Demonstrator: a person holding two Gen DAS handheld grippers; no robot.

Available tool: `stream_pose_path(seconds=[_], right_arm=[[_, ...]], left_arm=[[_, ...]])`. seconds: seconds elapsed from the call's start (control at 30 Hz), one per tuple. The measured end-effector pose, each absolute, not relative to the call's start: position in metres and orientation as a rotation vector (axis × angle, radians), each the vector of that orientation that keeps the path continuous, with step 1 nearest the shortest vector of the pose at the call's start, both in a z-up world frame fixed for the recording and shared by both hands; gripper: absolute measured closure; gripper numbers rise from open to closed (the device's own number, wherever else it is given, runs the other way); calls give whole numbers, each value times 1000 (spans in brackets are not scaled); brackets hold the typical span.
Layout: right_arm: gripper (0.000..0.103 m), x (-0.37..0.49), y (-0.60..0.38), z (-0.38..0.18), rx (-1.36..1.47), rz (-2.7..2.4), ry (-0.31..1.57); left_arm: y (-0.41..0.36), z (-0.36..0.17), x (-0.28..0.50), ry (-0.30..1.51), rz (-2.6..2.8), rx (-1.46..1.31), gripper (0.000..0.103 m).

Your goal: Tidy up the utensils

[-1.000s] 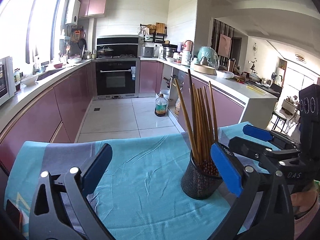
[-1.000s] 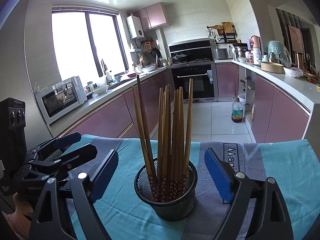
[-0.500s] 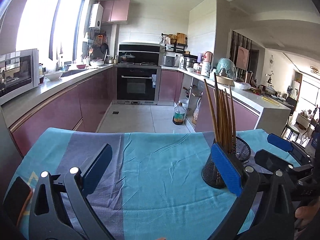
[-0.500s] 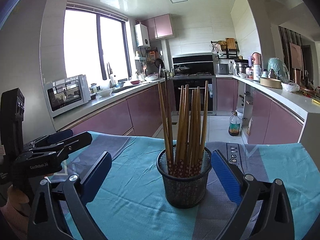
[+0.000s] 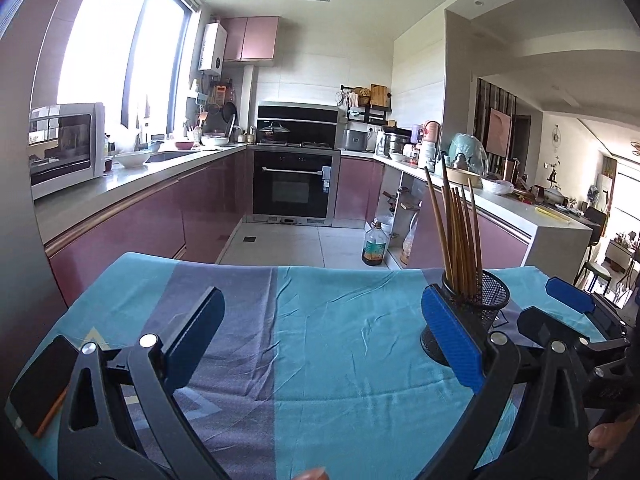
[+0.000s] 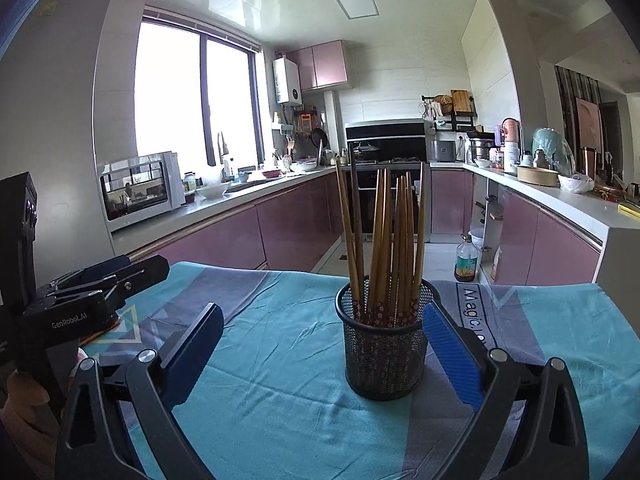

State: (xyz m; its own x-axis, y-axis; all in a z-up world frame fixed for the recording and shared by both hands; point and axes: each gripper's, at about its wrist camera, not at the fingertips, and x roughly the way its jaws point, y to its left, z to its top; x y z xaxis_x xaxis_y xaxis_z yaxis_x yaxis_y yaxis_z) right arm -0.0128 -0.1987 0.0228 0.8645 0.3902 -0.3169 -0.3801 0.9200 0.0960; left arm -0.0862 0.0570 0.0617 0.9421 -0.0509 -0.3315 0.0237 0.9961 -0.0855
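right claw (image 6: pixel 320 344): jaws spread, holding nothing, just been opening | mesh holder (image 6: pixel 382 344) between them: light, stiff, tippy | chopsticks (image 6: pixel 384 240): slim, rigid; grip holder's lower wall | left claw (image 5: pixel 320 340): spread, holding nothing

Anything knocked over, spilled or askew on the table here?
Nothing stands out. The mesh cup stands upright on the cloth, with the chopsticks all inside it, leaning slightly. Both grippers, left and right, are open and empty.
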Motion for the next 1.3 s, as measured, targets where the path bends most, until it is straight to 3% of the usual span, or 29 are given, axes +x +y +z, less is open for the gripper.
stream_pose_path(seconds=[1.3], right_arm=[[7,-53,-198,33,29,192,215]], left_arm=[[56,53,-120,285,4,-74,6]])
